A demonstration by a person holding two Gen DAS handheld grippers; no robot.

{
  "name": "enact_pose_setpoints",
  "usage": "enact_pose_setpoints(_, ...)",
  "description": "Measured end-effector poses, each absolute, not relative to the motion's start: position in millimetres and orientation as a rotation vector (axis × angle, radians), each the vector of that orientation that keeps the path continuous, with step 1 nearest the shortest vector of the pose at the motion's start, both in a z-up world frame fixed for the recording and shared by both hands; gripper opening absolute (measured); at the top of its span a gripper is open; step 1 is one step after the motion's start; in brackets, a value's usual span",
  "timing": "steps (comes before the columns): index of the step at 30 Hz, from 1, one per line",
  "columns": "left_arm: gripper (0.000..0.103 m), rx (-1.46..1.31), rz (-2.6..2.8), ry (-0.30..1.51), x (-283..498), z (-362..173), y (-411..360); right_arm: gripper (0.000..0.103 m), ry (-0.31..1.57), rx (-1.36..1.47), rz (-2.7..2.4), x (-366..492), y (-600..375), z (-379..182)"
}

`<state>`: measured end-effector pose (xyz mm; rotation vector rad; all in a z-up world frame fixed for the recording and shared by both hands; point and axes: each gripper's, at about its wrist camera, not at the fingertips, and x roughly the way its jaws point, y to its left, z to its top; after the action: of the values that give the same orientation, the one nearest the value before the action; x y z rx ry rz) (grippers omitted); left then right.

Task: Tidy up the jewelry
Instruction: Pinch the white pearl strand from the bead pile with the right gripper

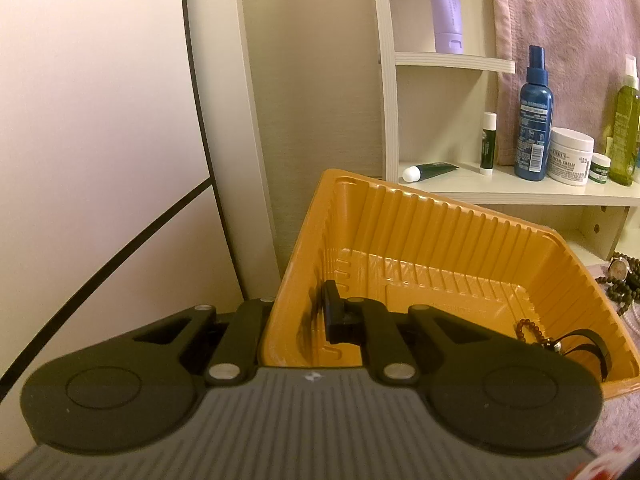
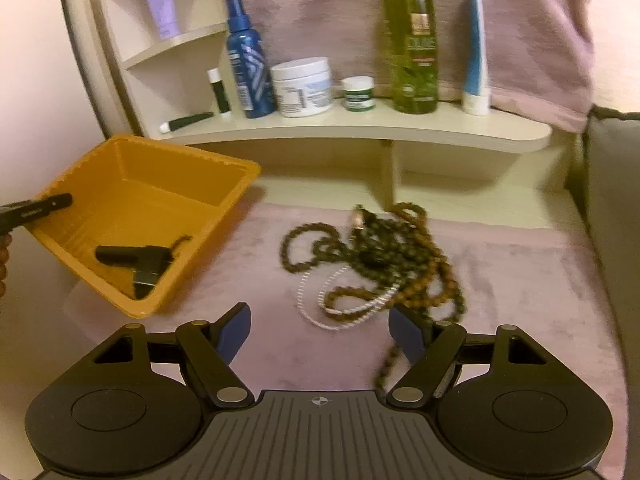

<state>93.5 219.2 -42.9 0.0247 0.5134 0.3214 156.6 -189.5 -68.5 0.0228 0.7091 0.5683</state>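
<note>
Left tongs [image 1: 296, 312]: clamped on wall of orange tray [image 1: 440, 216], tray tilted; keep steady. Right tongs [image 2: 320, 332]: open, empty, above bead tangle [image 2: 372, 256] on pink cloth [image 2: 520, 280] beside tray; pinch one strand only, lift slowly, watch for snags.

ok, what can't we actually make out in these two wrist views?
- Left wrist: left gripper clamps the orange tray wall; outer finger hidden behind it.
- Left wrist: bead pile cut off by the right edge.
- Right wrist: bead pile motion-blurred; strands not separable.
- Right wrist: bottle labels unreadable.
</note>
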Motion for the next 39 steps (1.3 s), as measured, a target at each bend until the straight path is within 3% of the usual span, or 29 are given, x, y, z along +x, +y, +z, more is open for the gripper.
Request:
enact_pose_setpoints(3,0.011,0.026,0.321,0.513,93,-43,219,0.075,0.711,0.011,0.55,158,-192,-71)
enact_pose_setpoints(11,0.011,0.027,0.322,0.516,93,-44,220,0.054,0.738,0.001,0.54,164,-191,-78)
enact_pose_setpoints(28,0.011,0.03,0.322,0.517,93,-45,220,0.03,0.844,0.219,0.452,204,-189,-99)
enact_pose_setpoints(32,0.011,0.032,0.322,0.518,93,-45,220,0.003,0.846,0.233,0.453,205,-188,-103)
enact_pose_setpoints(39,0.011,0.03,0.323,0.517,92,-45,220,0.002,0.824,0.197,0.491,186,-189,-97)
